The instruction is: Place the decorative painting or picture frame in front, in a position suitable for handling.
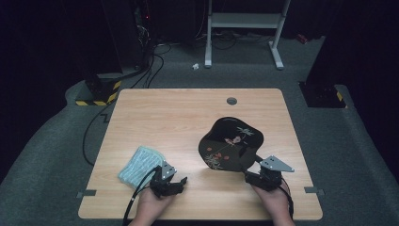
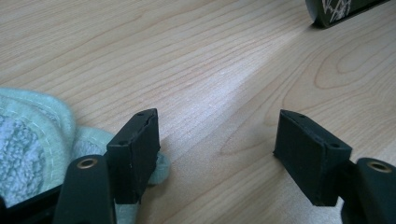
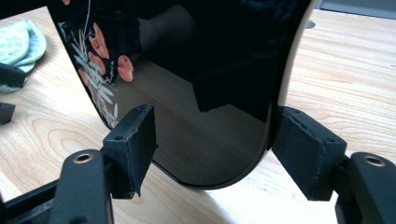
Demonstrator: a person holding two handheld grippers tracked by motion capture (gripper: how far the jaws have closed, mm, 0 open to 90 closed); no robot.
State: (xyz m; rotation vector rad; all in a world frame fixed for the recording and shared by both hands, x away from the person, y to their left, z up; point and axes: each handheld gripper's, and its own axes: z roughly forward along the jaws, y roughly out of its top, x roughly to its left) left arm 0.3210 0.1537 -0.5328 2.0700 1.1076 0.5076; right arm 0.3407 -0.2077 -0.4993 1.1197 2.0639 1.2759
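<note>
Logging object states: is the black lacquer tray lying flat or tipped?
Tipped: the tray leans up on its edge, its near rim between the right claw's jaws.

The tray point(image 1: 230, 143) was glossy black with red flowers and pale leaves; the cloth point(image 1: 140, 165) was pale green; the table point(image 1: 164, 117) was light woodgrain

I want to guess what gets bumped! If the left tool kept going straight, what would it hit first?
Probably just bare table; its open left tool points past the cloth, with the black tray far off to the side.
</note>
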